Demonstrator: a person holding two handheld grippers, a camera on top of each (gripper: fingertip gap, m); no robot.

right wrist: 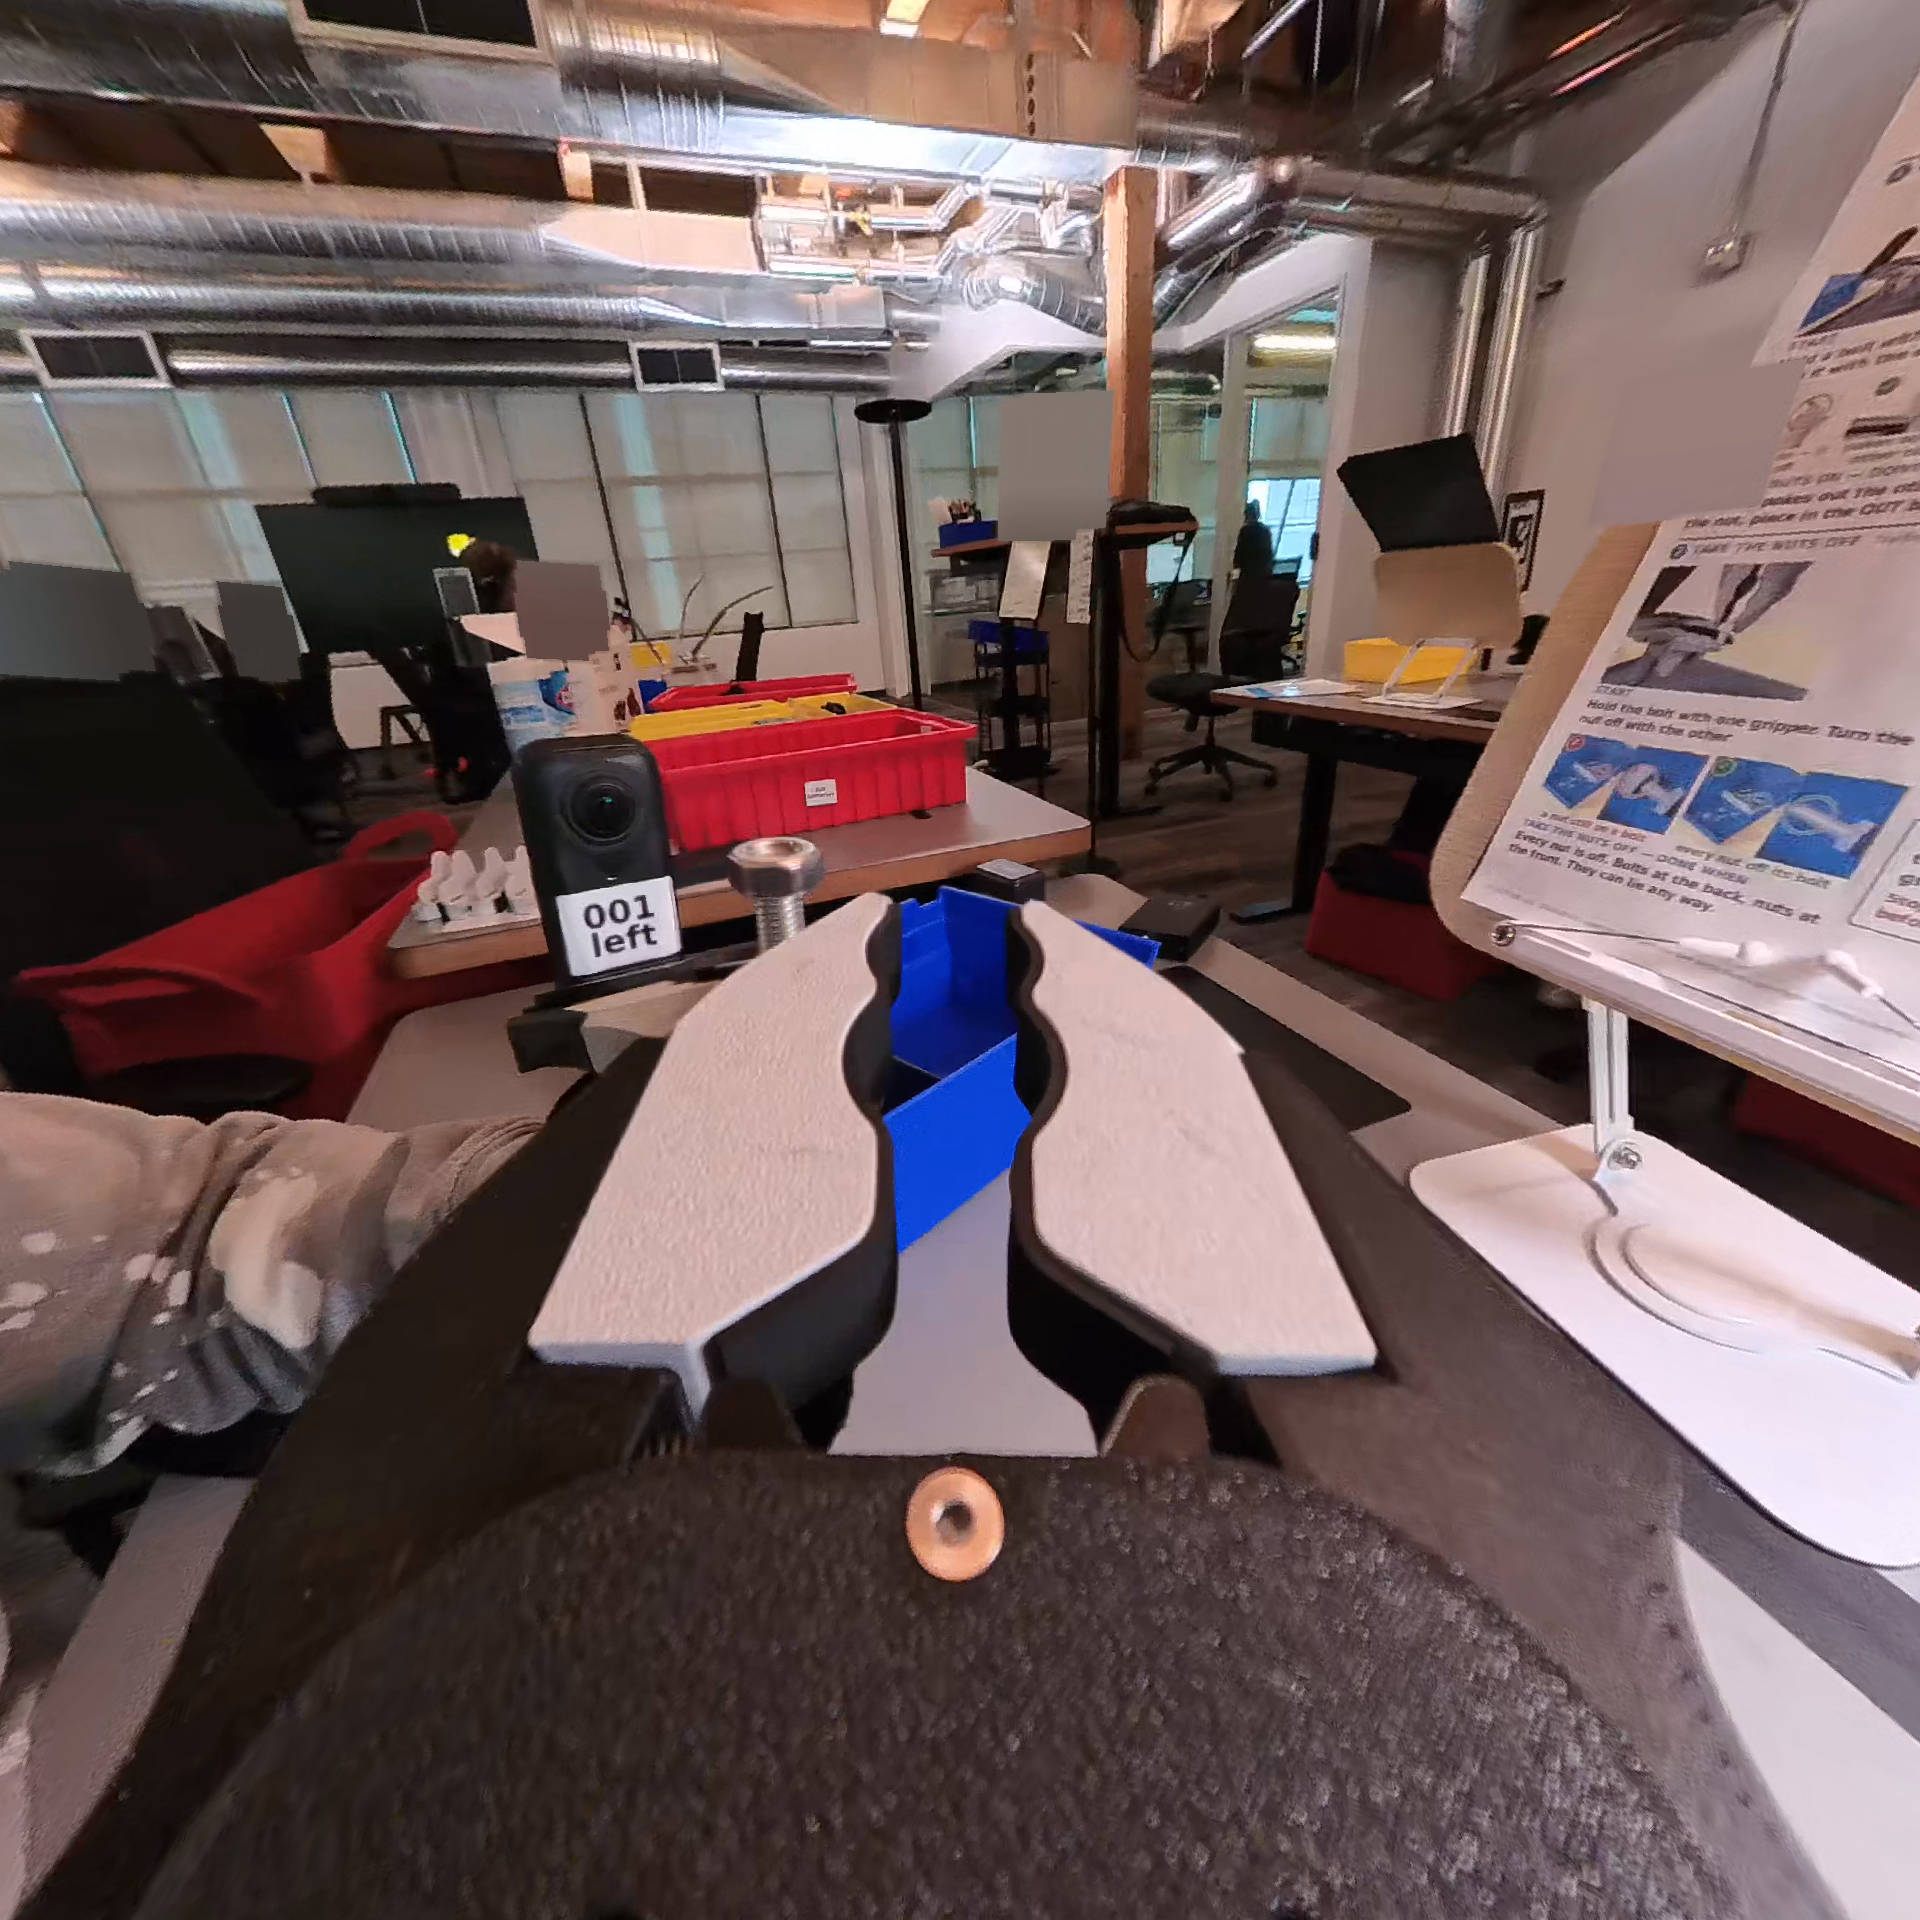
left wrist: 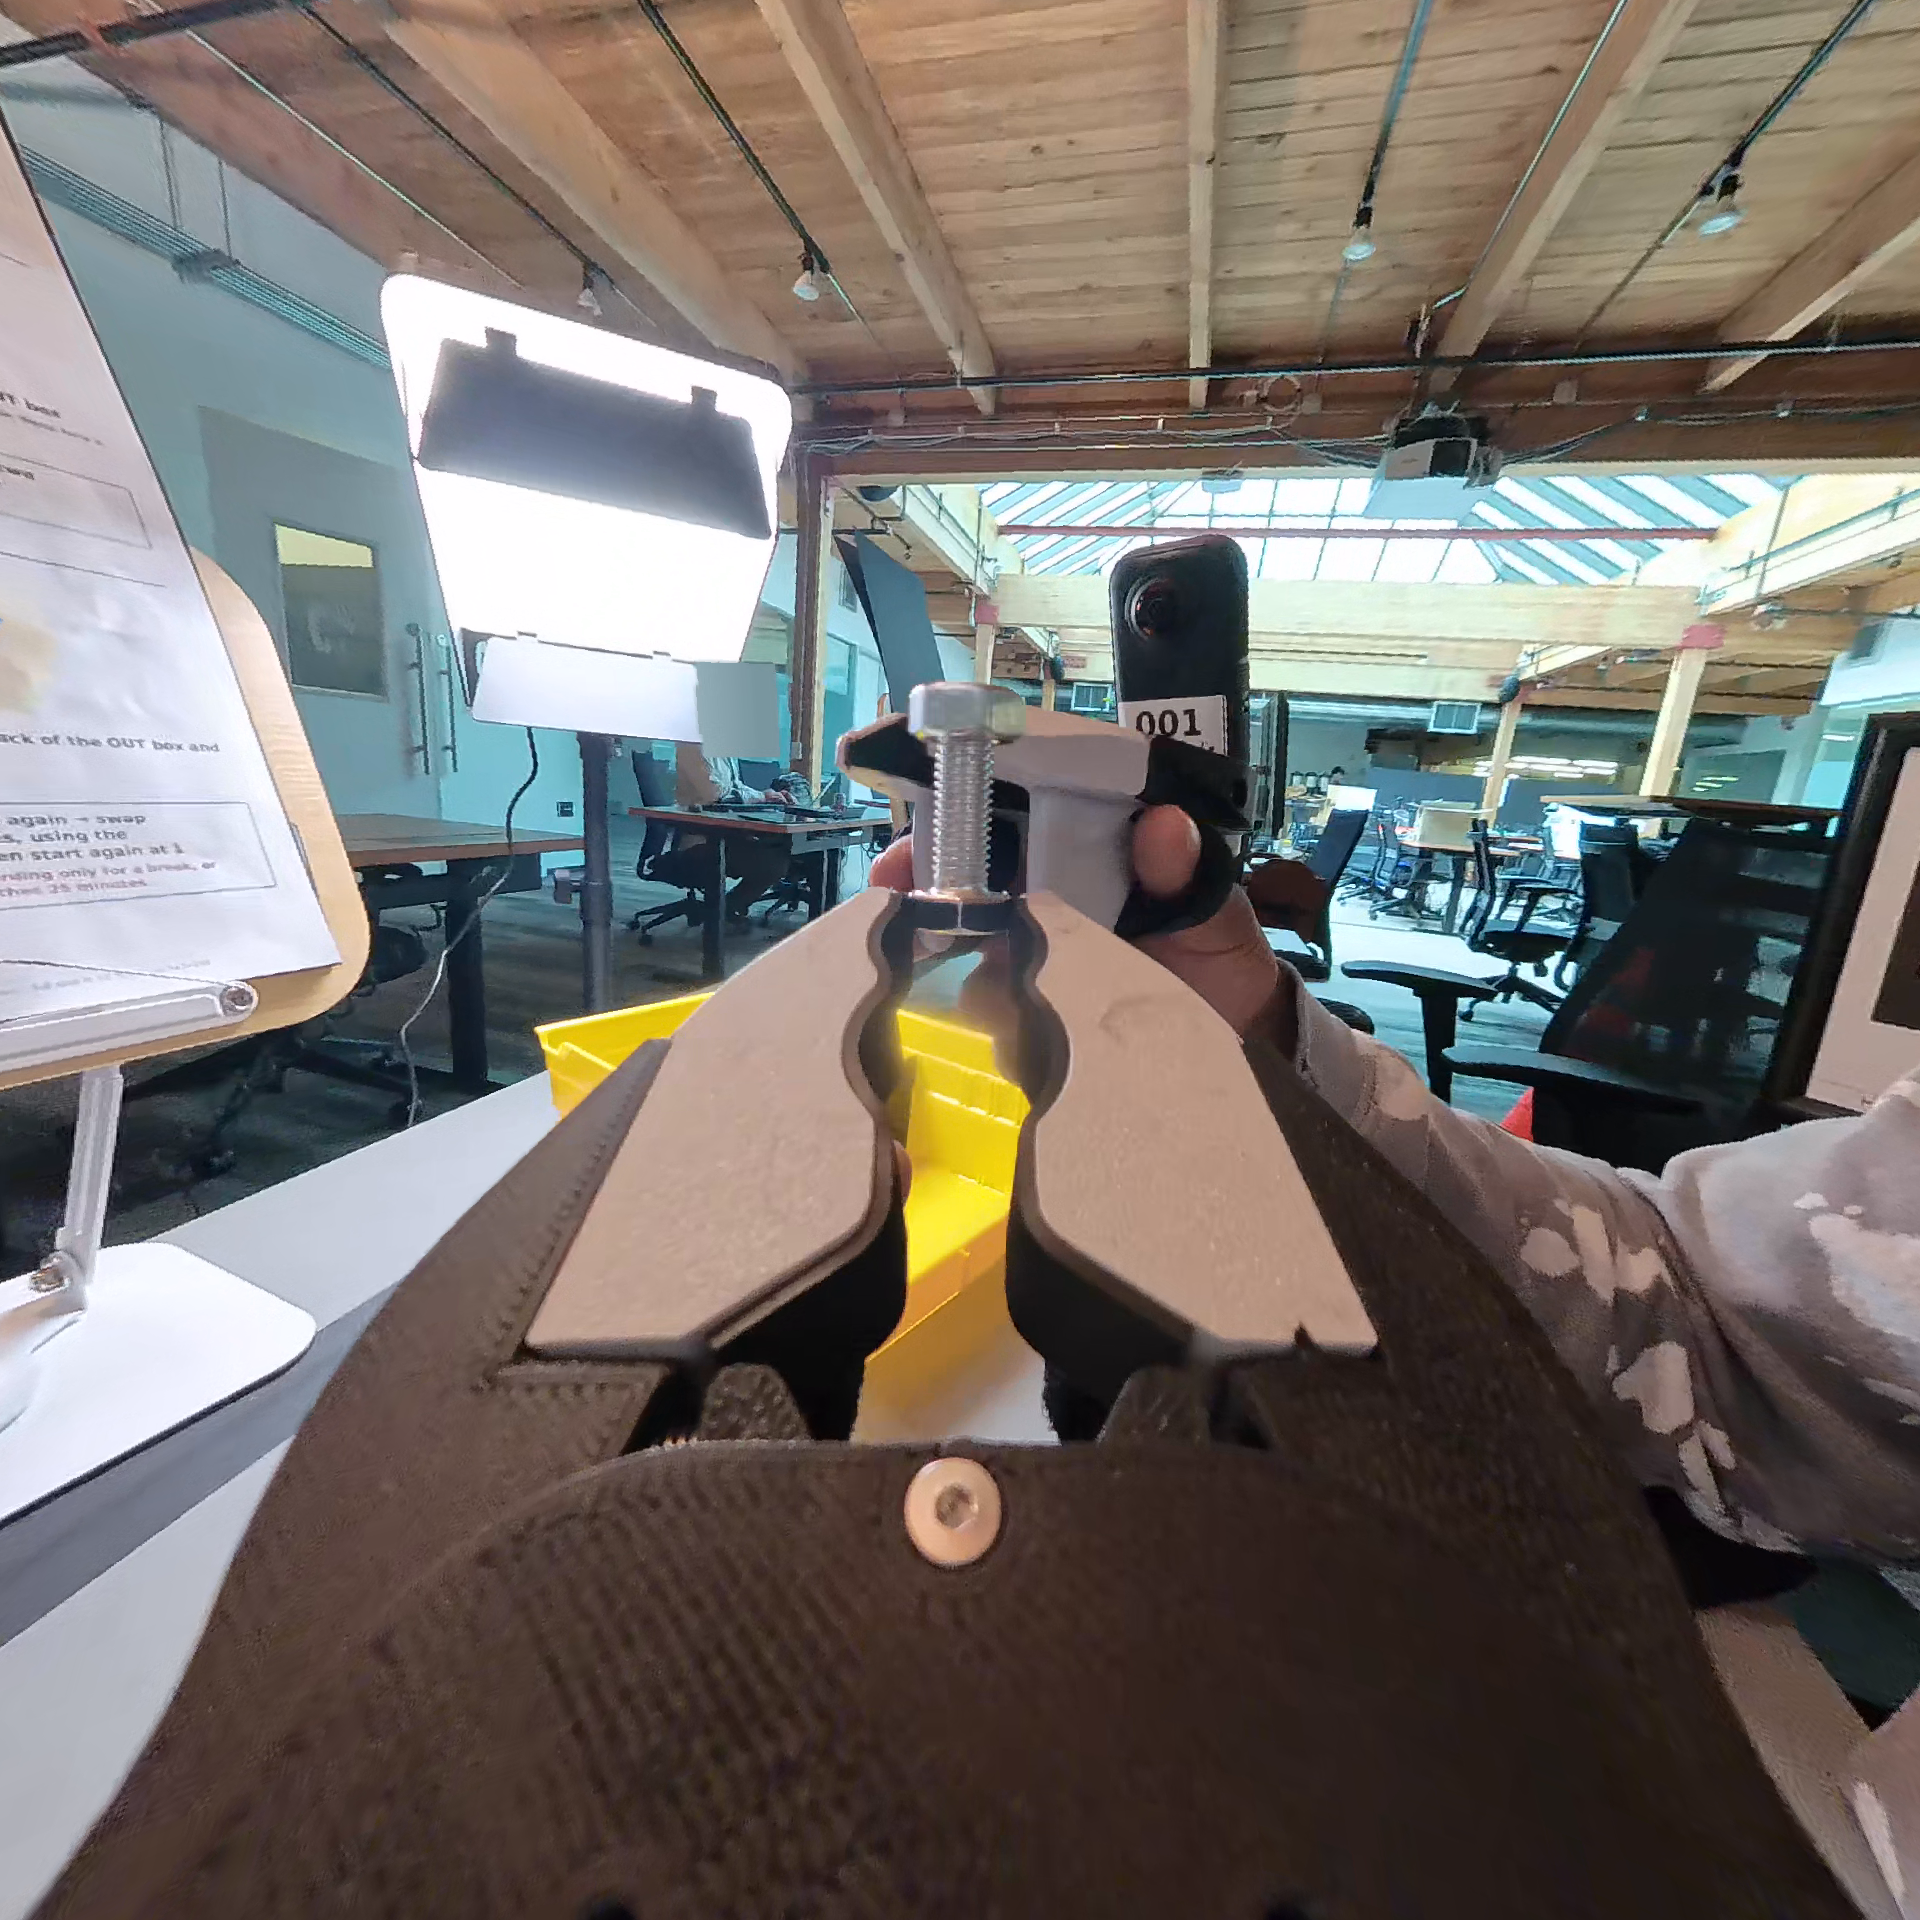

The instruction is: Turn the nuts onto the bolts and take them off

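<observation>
A silver hex-head bolt stands upright, head on top. My left gripper is shut on the nut at the bolt's lower end, held above the table. My right gripper is open and empty, and the blue bin shows through its gap. The bolt stands just outside its left fingertip, not between the jaws. In the left wrist view the right gripper's grey finger sits right behind the bolt, held by a hand in a patterned sleeve.
A yellow bin lies on the white table under my left gripper. A blue divided bin lies under my right gripper. Instruction sheets on white stands flank the workspace. A lamp panel stands behind. Across from one pair of fingers to the other is roughly 5 centimetres.
</observation>
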